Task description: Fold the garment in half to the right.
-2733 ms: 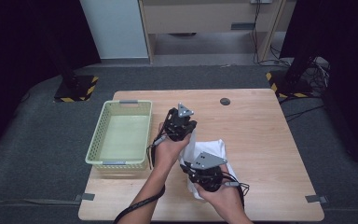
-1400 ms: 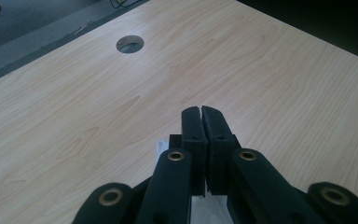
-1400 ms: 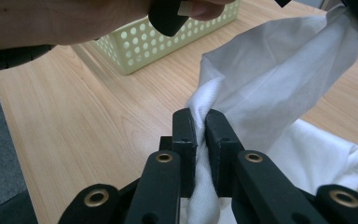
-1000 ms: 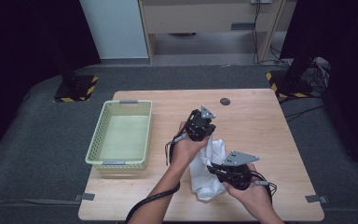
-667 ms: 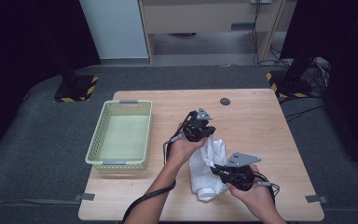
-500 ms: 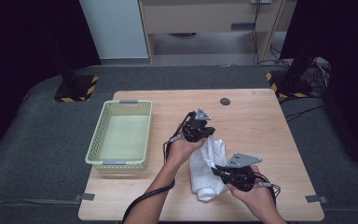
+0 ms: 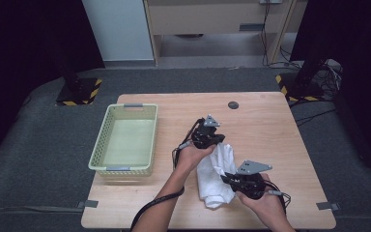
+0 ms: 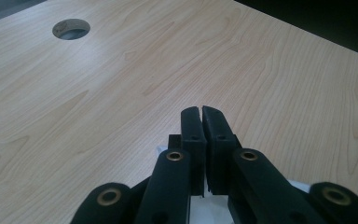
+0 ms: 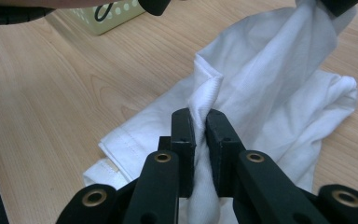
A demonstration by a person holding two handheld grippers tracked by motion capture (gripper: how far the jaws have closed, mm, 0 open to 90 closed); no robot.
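A crumpled white cloth (image 7: pixel 211 170) lies on the wooden table (image 7: pixel 265 130), right of centre. My left gripper (image 7: pixel 217 141) is at the cloth's far end with its jaws shut; in the left gripper view (image 8: pixel 202 112) a sliver of the white cloth (image 8: pixel 205 205) shows under the jaws. In the right gripper view the cloth (image 9: pixel 270 88) rises to that gripper at the top right. My right gripper (image 7: pixel 229 178) is at the cloth's near right edge. It (image 9: pixel 200 119) is shut on a raised fold of hem.
A pale green mesh basket (image 7: pixel 121 167) stands on the left part of the table, and its corner (image 9: pixel 107 18) shows in the right gripper view. A round cable hole (image 7: pixel 233 104) (image 8: pixel 71 29) sits near the far edge. Bare wood lies to the right.
Both hands have carried the cloth to the right since the oldest frame. Over the last second the left gripper has sunk a little toward the table, and the right has kept still.
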